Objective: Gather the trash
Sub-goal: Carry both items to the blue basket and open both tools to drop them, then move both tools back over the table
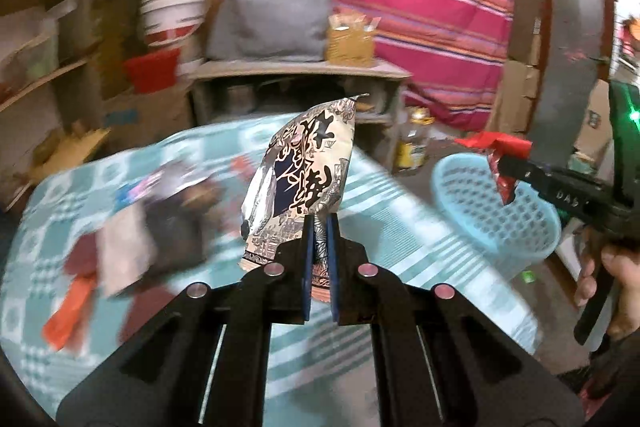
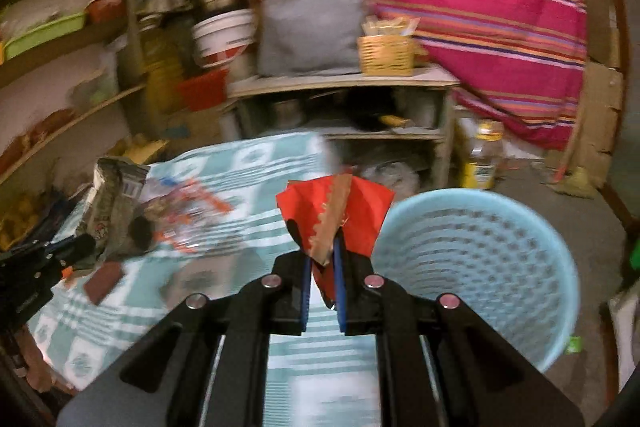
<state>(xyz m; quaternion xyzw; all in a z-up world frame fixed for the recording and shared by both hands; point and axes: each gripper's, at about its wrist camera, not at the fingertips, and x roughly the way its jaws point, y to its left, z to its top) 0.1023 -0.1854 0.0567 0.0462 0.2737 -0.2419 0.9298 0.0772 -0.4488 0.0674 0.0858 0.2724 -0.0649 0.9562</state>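
Note:
My left gripper (image 1: 320,227) is shut on a cream and black printed snack wrapper (image 1: 304,171) and holds it above the teal checked cloth (image 1: 400,227). My right gripper (image 2: 322,247) is shut on a red wrapper (image 2: 340,211) just left of the light blue perforated basket (image 2: 480,259). In the left wrist view the right gripper (image 1: 506,163) holds the red wrapper (image 1: 500,147) over the basket's rim (image 1: 452,171). In the right wrist view the left gripper (image 2: 86,245) shows at the left edge with the printed wrapper (image 2: 116,195). Several more wrappers (image 1: 132,227) lie blurred on the cloth.
A low wooden shelf (image 2: 344,83) with a grey cushion (image 2: 312,31) and a woven box (image 2: 386,55) stands behind the cloth. A pink striped blanket (image 2: 480,7) hangs at the back. A yellow bottle (image 2: 482,155) stands on the floor. Shelves with buckets (image 2: 224,35) are at the left.

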